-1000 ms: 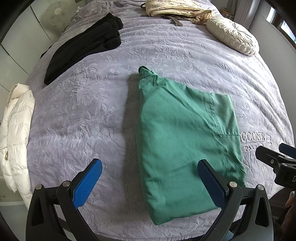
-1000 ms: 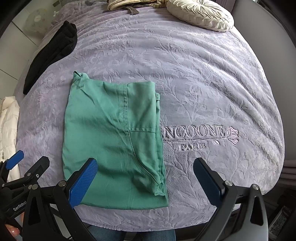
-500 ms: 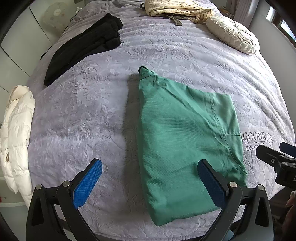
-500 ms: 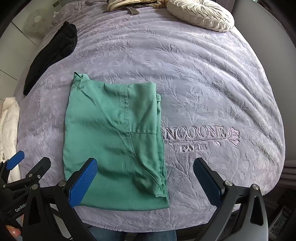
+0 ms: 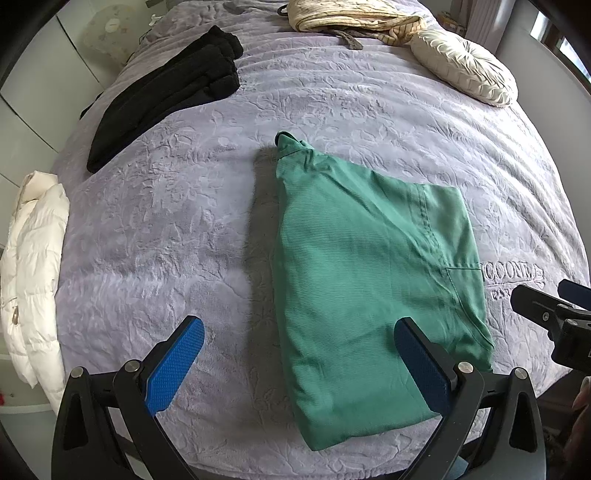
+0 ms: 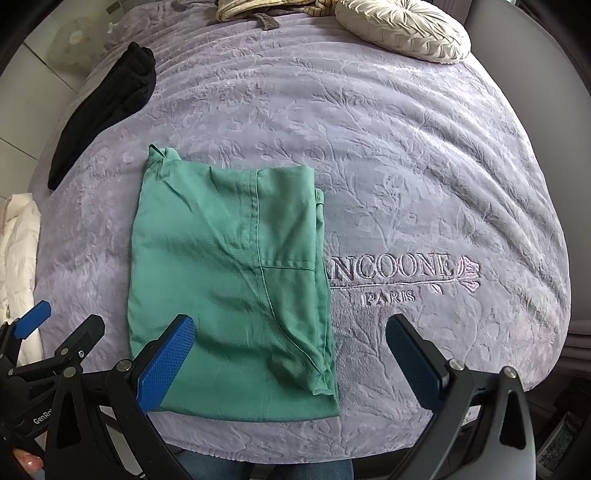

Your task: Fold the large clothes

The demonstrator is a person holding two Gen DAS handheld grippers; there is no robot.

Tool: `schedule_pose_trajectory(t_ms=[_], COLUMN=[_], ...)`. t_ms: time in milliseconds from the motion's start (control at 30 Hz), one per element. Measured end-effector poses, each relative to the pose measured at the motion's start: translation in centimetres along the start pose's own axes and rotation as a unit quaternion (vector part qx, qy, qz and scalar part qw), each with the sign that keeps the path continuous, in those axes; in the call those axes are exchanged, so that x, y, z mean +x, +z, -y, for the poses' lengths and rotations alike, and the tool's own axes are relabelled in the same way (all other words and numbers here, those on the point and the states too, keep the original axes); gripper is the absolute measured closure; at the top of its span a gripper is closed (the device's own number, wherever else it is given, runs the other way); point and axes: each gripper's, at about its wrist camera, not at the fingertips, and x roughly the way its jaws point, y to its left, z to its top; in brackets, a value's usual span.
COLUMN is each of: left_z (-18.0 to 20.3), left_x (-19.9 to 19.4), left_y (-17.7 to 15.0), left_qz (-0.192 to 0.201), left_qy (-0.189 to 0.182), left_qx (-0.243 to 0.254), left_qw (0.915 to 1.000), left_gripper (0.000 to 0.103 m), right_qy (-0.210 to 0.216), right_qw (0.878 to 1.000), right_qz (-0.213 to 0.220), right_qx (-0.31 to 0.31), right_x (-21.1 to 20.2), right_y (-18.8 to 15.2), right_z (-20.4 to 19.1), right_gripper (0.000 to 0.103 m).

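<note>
Both pairs of jaws are standing spread wide and holding nothing; from the left wrist view the left gripper is hovering above the near edge of the bed, its left blue pad over bare lilac bedspread and its right pad over the near part of the folded green garment; the garment is lying flat on the bedspread near the bed's near edge, narrowing to a bunched corner that is pointing toward the head of the bed; a folded black garment is lying well apart from it by the far left edge; a white puffer jacket is hanging beside the left edge; a cream round cushion and a striped beige cloth are sitting at the far edge; the right gripper is showing at the right border of this view.

From the right wrist view the right gripper is hovering above the near edge, its left pad over the folded green garment and its right pad over the bedspread just below the embroidered lettering; the garment's right side is touching the start of that lettering; the left gripper is showing at the lower left, a fingertip of the person peeking in below it; the black garment is lying toward the far left corner, the cushion at the far edge.
</note>
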Motion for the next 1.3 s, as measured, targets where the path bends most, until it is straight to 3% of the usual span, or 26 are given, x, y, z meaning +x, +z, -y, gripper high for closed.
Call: schedule_pose_trajectory(t_ms=[1300], left_z=[-0.4], left_x=[0.35], left_y=[0.0], left_qz=[0.0], left_qy=[0.007], left_qx=[0.007], left_qw=[0.9999], left_gripper=[0.0], right_qy=[0.005], right_qw=[1.0], right_qz=[-0.007], right_qx=[0.002], right_x=[0.25], right_y=[-0.73], right_z=[-0.16], right_gripper=[0.0])
